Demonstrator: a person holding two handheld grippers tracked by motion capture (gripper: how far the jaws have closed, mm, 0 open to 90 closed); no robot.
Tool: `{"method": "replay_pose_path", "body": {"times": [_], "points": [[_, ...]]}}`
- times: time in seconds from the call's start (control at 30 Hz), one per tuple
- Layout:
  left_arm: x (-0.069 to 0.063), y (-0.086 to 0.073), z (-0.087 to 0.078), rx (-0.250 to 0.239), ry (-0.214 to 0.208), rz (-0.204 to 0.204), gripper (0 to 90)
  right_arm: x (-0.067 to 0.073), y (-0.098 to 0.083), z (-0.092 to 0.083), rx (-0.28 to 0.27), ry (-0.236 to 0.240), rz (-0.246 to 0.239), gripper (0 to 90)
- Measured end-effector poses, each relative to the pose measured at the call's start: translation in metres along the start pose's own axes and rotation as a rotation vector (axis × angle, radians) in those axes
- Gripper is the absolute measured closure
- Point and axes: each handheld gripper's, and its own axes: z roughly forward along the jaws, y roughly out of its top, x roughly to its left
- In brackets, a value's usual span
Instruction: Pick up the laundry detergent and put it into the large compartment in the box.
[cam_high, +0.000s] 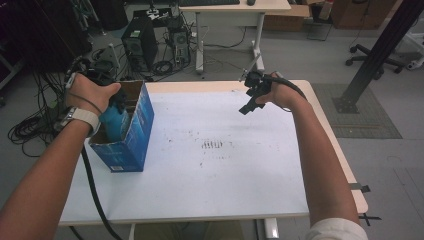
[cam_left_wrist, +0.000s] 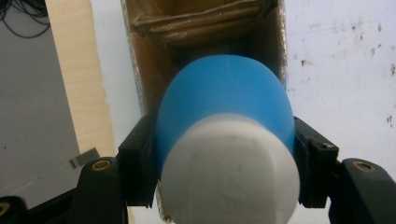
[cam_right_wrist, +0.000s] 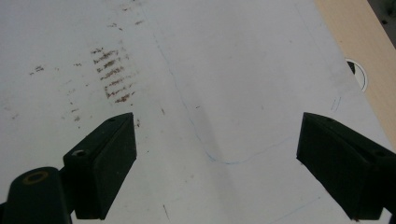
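**Blue bottle at the mouth of the carton**

Left tongs (cam_left_wrist: 224, 154) clamped on blue bottle (cam_left_wrist: 224, 98), white cap toward camera, its far end inside the open blue carton (cam_high: 135, 135) at bench (cam_high: 225, 190) left edge. Right tongs (cam_right_wrist: 217, 163) spread wide, nothing between, above stained bench surface.

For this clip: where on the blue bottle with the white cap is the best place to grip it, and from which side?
Grip the blue bottle across its rounded shoulder just below the white cap, coming from above along its axis. It points down into the narrow cardboard box, whose walls likely block its sides. The left gripper clamps it this way.
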Motion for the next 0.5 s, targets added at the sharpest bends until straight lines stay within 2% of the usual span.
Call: {"method": "replay_pose_path", "body": {"times": [0.23,0.5], "points": [[-0.001,0.000,0.014,0.004,-0.007,0.003,37.4,0.000,-0.001,0.001,0.007,-0.003,0.001,12.1],[-0.003,-0.001,0.026,0.003,-0.002,0.025,37.4,0.000,-0.001,0.001,0.004,-0.006,0.000,12.1]]}}
